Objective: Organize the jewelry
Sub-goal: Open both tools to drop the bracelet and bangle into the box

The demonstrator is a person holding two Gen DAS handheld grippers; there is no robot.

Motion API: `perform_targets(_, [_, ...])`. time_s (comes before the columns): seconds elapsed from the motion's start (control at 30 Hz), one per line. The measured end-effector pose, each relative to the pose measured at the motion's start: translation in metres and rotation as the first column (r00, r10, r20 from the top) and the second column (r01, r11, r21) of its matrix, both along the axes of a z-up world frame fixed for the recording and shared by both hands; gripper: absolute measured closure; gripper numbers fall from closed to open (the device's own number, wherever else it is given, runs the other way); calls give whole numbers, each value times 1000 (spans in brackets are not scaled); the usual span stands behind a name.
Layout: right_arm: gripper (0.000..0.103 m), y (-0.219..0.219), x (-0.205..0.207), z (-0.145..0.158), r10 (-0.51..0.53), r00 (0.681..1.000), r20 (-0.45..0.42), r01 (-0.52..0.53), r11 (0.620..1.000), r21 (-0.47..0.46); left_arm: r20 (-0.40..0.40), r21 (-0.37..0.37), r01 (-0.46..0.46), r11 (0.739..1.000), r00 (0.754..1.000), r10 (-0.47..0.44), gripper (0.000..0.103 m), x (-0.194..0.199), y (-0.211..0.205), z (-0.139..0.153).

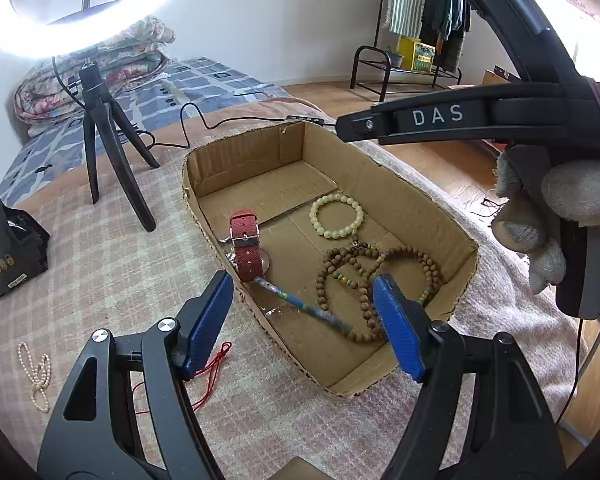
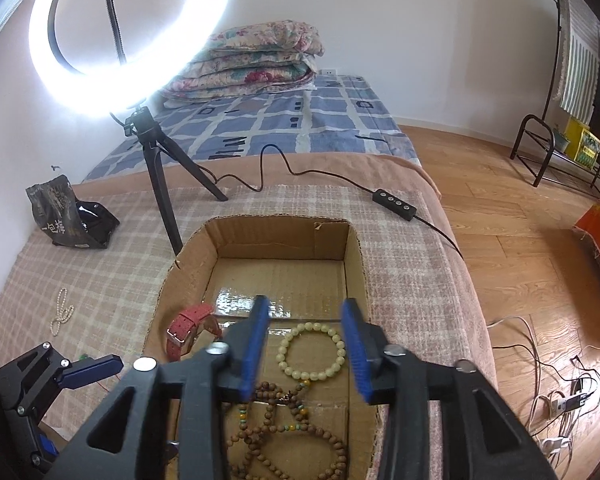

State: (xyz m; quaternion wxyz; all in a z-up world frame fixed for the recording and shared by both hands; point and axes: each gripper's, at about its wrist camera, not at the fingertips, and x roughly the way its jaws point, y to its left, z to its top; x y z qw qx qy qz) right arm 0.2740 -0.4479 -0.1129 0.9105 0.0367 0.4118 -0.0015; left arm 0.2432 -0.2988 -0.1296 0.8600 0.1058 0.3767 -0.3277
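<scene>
A cardboard box [image 1: 416, 208] [image 2: 284, 232] lies on the bed. In it are a red watch [image 1: 246, 244] [image 2: 188, 328], a pale bead bracelet [image 1: 336, 216] [image 2: 314, 350], a brown bead necklace [image 1: 364, 276] [image 2: 292, 440] and a blue patterned stick [image 1: 300, 302]. A pearl necklace [image 1: 36, 376] [image 2: 62, 312] and a red cord [image 1: 214, 364] lie on the blanket left of the box. My left gripper [image 1: 304, 316] is open and empty at the box's near left wall. My right gripper [image 2: 306, 348] is open and empty above the pale bracelet.
A ring light on a black tripod [image 1: 112, 152] [image 2: 160, 176] stands behind the box, its cable and switch [image 2: 394, 204] running right. A black bag [image 1: 4, 248] [image 2: 70, 216] lies at left. The bed edge drops to wooden floor [image 2: 520, 240] at right.
</scene>
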Motion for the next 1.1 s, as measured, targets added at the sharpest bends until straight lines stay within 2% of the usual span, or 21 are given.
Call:
perform_targets(0.07, [39,0,-3,2,-7,1000,11,7,1000,-8,6,1,-1,1000,1000,1,28,-2,1,1])
perform_targets(0.17, [37,0,-6,5,-10,1000,12,10,1000,-7,6,-1,-4,1000,1000,4,28,-4,3,3])
perform_targets(0.23, [28,0,-10,8,-21,1000,20,22,1000,-18,10,-2,-5,1000,1000,5,28,-7,5,6])
perform_targets(0.43, [15,1,-19,17,-54,998,34,54,998,-23,17,-4,-9,1000,1000,9,28,-16,12,13])
perform_targets(0.6, [12,5,-29,24,-74,997,35,76,996,-55,30,0,-9,1000,1000,9,28,-25,20,19])
perform_targets(0.87, [11,14,-46,34,-108,993,51,112,988,-106,38,-3,-32,999,999,32,28,-39,40,31])
perform_targets(1.1, [11,28,-62,46,-100,993,63,108,986,-128,44,-19,-77,997,996,78,28,-50,73,46])
